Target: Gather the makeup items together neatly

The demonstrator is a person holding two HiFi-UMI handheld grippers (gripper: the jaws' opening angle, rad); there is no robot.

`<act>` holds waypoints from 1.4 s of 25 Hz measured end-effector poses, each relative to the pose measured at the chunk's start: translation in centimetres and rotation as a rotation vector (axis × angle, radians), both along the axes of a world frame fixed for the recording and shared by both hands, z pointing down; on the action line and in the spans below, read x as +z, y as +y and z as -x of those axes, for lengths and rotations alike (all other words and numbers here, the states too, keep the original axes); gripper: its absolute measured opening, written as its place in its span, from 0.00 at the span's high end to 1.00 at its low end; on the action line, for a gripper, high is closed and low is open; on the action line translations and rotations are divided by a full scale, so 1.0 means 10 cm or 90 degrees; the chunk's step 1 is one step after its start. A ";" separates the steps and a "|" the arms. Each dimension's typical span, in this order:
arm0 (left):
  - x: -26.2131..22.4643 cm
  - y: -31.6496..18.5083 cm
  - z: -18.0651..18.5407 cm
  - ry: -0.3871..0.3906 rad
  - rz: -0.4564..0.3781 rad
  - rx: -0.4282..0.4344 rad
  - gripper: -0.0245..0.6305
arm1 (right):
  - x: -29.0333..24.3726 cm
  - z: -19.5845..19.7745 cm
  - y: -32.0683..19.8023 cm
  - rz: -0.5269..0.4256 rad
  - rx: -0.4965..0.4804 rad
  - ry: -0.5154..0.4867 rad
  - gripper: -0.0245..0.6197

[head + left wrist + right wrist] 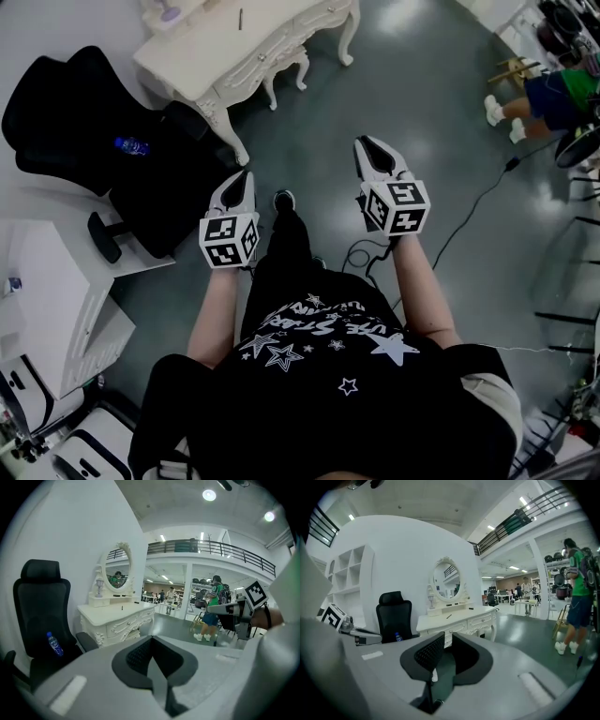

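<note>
Hand-held gripper, jaws together and empty, faces a desk; mirror at its back edge, chair by its left edge

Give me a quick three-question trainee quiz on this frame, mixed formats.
1. True or false: one hand-held gripper is shut on a makeup item.
2. Multiple choice: what sits on the black office chair? A) a brush B) a water bottle C) a towel
3. Short answer: what stands on top of the white dressing table?

Key
1. False. The left hand-held gripper and the right hand-held gripper both have their jaws together with nothing between them.
2. B
3. An oval mirror.
</note>
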State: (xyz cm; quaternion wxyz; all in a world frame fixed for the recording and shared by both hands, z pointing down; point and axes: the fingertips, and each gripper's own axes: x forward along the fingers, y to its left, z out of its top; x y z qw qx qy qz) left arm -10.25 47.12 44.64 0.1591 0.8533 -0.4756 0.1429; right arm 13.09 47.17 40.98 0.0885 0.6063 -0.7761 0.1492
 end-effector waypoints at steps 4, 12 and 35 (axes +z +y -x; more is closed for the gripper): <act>-0.05 -0.27 -0.02 0.009 -0.010 0.002 0.96 | 0.03 0.01 -0.27 0.013 -0.013 -0.019 0.59; 0.09 -1.05 -0.04 0.003 0.015 -0.004 0.96 | 0.15 -0.09 -1.10 0.046 0.003 -0.069 0.48; 0.33 -3.37 0.63 0.045 0.073 -0.039 0.96 | 0.27 0.52 -3.50 0.118 0.012 -0.033 0.47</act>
